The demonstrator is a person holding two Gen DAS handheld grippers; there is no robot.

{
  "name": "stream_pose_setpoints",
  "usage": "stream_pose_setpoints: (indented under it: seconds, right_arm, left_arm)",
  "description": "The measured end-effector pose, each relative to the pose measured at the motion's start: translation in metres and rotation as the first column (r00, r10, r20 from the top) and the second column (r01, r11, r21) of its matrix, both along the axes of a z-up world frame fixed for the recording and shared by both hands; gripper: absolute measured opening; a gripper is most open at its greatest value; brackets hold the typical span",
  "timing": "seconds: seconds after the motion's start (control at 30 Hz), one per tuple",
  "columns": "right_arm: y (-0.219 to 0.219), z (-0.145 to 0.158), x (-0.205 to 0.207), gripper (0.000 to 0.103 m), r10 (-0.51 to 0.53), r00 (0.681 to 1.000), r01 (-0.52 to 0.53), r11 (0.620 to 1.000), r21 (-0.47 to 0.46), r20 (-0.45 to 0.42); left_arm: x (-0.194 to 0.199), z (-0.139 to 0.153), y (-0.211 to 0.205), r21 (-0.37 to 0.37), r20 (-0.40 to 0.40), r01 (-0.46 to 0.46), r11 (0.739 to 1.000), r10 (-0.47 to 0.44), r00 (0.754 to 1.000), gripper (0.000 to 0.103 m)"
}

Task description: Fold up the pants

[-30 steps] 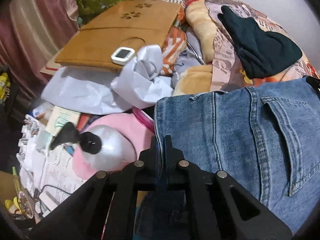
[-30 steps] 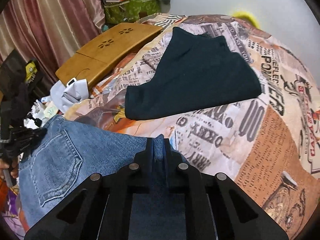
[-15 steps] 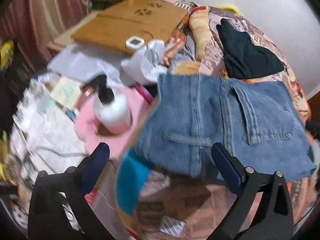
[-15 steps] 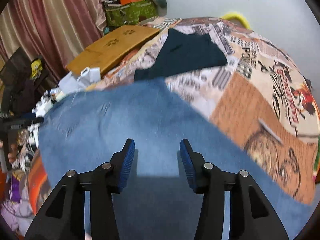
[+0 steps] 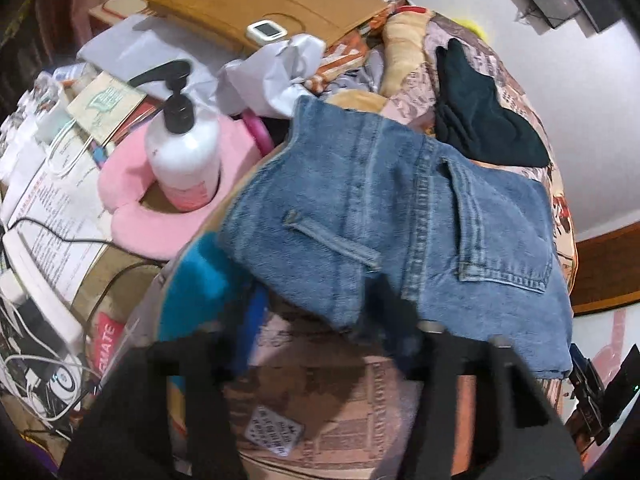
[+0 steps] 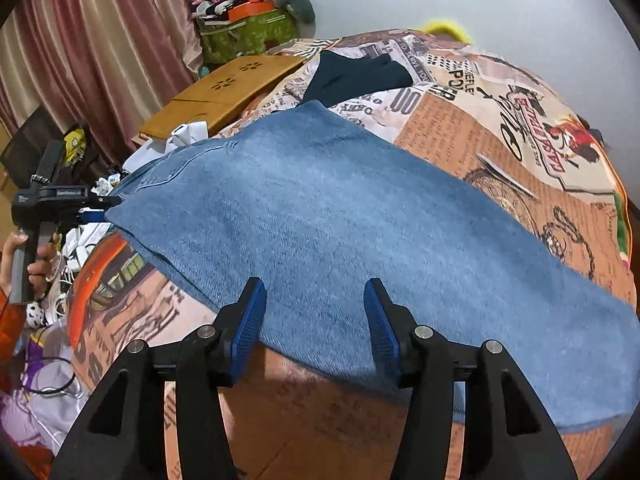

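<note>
Left wrist view: left hand-held gripper (image 5: pixel 328 344) is motion-blurred at the bottom, fingers spread wide apart, holding nothing. Jeans (image 5: pixel 400 216) lie just ahead of it on the bed (image 5: pixel 332 408), waistband end toward the left gripper, back pocket up and to the right of it. The near hem edge sits just past the fingers; contact cannot be told because of blur. Ahead and left of the gripper: a white pump bottle (image 5: pixel 184 148) standing upright in a pink cushion (image 5: pixel 160 216), papers and cables beside it. Farther ahead: a wooden lap desk (image 5: pixel 264 0) with a small white device (image 5: pixel 267 31) on it, crumpled white paper (image 5: pixel 276 76) just in front. A dark garment (image 5: pixel 480 120) lies on the bed beyond the jeans, ahead and right. A blue cloth (image 5: pixel 196 280) sits near the left finger, under the jeans edge.

Right wrist view: right hand-held gripper (image 6: pixel 316 320) is open, blue pads (image 6: pixel 252 320) apart, gripping nothing. The jeans (image 6: pixel 340 232) lie flat across the bed (image 6: pixel 500 140) directly ahead, the near edge running between and just under the fingertips. The left gripper (image 6: pixel 86 214) shows far left at the jeans' other end, held by a hand (image 6: pixel 32 256). Dark garment (image 6: pixel 356 74) lies ahead past the jeans, lap desk (image 6: pixel 224 92) ahead and left.
</note>
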State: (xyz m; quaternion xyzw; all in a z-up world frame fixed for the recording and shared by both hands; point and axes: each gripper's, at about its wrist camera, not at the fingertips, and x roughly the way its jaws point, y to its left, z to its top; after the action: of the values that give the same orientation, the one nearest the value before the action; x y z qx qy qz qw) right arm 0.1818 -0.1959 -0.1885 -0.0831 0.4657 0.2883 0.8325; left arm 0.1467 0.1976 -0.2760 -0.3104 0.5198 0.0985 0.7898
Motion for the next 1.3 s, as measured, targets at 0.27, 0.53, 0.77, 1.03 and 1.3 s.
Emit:
stream_pose_setpoints:
  seconds: [0.27,0.53,0.77,1.03,1.3]
  right_arm:
    - [0.008,0.007,0.005,0.048,0.029,1.000,-0.030,0.999,-0.035,-0.011]
    - [0.008,0.015,0.007,0.049,0.016,1.000,-0.016,1.000,0.023,-0.023]
    - [0.061,0.013,0.037,0.053,0.062,0.998,-0.062,0.997,0.039,0.015]
    - [0.055,-0.001,0.023,0.063,0.067,0.998,-0.067,0.995,0.079,0.002]
    - [-0.044,-0.020,0.059,0.071,-0.196,0.980,0.196,0.980,-0.019,-0.024]
  left_arm:
    - [0.000,0.043,-0.024,0.295,0.103,0.069,0.953,-0.104,0.989,0.020]
    - [0.002,0.005,-0.045,0.428,-0.019,0.196,0.882,-0.208,0.978,0.026]
    - [-0.007,0.023,-0.051,0.476,-0.045,0.218,0.852,-0.224,0.974,0.039]
    - [-0.014,0.063,-0.053,0.534,0.003,0.158,0.831,-0.189,0.982,0.102]
    - [0.024,0.073,-0.098,0.492,0.028,0.231,0.839,-0.280,0.959,0.102]
